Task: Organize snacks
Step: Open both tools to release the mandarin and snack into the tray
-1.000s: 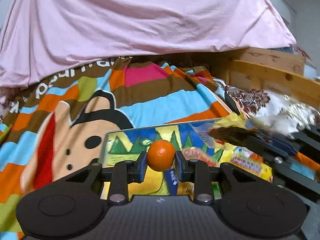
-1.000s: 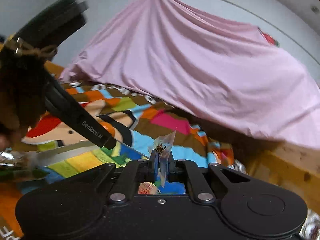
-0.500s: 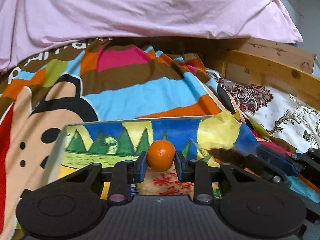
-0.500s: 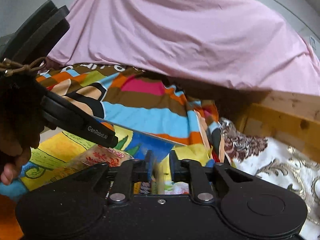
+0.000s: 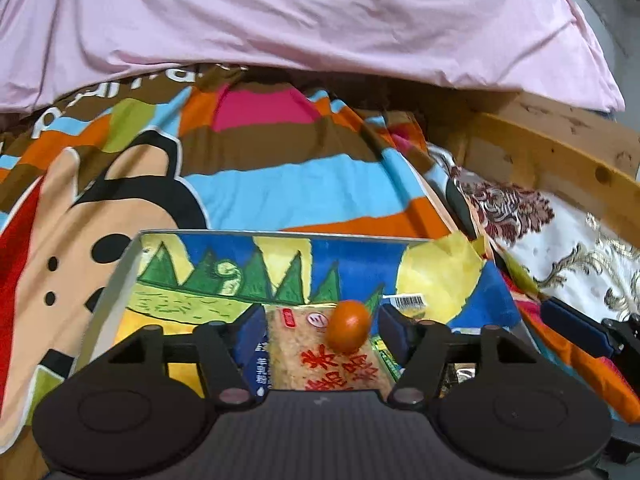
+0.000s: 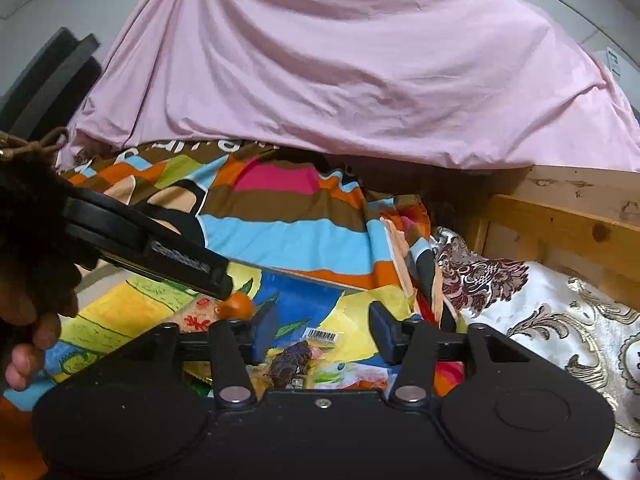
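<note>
The small orange fruit (image 5: 347,331) sits between the fingers of the left gripper (image 5: 322,326), nearer the finger at 3 o'clock and touching neither pad; its outline is blurred. The left jaws are opening, with the fruit loose in the gap. Directly beneath it lies a beige snack packet (image 5: 320,360) with red characters, inside the painted box (image 5: 120,280), whose inner wall shows green trees on blue and yellow. In the right wrist view the same fruit (image 6: 238,306) appears at 10 o'clock of the right gripper (image 6: 320,330), just under the tip of the left gripper's black finger.

The right gripper's jaws are opening as well. No pad touches anything; a dark-wrapped snack (image 6: 290,362) lies in the box below the gap, beside a barcode label (image 6: 321,335).

A hand (image 6: 28,320) grips the left tool at 9 o'clock. Beyond the box, at 12 o'clock, spreads a striped cartoon blanket (image 5: 280,184), then a pink sheet (image 5: 300,20). A wooden frame (image 5: 560,152) stands at 2 o'clock.
</note>
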`<action>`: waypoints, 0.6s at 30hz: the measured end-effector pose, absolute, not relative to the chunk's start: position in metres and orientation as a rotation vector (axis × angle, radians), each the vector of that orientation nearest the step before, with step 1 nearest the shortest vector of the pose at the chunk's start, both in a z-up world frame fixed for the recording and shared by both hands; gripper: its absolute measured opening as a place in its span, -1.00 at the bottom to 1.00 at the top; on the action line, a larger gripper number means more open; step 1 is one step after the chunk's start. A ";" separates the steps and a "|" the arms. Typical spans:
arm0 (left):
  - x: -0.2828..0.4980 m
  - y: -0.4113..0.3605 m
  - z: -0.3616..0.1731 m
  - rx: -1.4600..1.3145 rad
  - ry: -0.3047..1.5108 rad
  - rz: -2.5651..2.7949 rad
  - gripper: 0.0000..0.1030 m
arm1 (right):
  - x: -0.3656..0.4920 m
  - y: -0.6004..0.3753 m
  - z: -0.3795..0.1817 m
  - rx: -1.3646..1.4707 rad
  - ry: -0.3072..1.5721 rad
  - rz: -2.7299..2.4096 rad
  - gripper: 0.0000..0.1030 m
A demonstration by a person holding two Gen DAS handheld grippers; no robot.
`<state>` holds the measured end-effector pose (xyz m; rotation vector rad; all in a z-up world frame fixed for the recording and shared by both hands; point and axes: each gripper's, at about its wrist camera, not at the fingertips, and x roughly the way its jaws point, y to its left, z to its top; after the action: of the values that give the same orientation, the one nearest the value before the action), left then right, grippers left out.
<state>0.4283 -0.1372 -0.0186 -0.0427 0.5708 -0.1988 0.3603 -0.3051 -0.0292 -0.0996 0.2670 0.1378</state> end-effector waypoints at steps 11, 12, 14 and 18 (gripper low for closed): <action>0.380 -0.097 0.020 -0.127 0.487 -0.119 0.94 | 0.321 -0.311 0.010 -0.049 0.203 0.134 0.72; 0.374 -0.093 0.023 -0.131 0.476 -0.112 0.96 | 0.315 -0.311 0.014 -0.047 0.196 0.137 0.74; 0.361 -0.085 0.029 -0.143 0.461 -0.102 0.99 | 0.304 -0.309 0.022 -0.049 0.175 0.148 0.86; 0.336 -0.071 0.040 -0.159 0.447 -0.082 0.99 | 0.279 -0.303 0.038 -0.051 0.145 0.167 0.93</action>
<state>0.3358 -0.0709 0.0402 -0.1591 0.4474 -0.0822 0.2790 -0.3031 0.0376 -0.0510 0.1447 0.1666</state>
